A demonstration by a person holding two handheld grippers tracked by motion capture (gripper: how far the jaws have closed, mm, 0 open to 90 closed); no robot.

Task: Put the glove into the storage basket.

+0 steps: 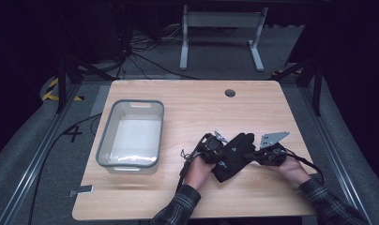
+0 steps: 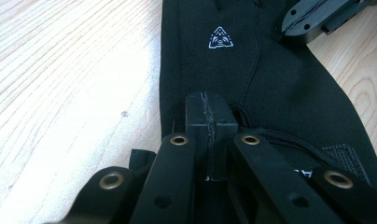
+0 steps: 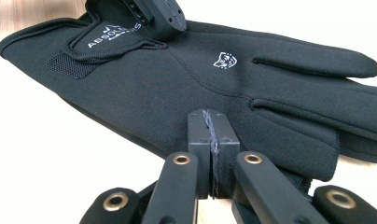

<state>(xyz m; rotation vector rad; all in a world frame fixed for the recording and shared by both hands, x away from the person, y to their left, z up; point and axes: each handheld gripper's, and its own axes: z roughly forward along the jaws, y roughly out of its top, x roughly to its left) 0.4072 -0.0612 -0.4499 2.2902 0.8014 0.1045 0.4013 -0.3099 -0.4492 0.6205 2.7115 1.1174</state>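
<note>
Lifting now could fail: both the left gripper (image 2: 210, 123) and right gripper (image 3: 213, 135) sit fully shut, empty, jaw tips merely touching the black glove (image 1: 232, 157) between them

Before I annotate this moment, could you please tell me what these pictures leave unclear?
- Right gripper view: the printed wrist lettering on the black fabric glove is partly covered by the left hand-held gripper.
- Left gripper view: the glove's fingers run off the top edge.
- High view: the contents of the grey plastic bin are blurred.
</note>
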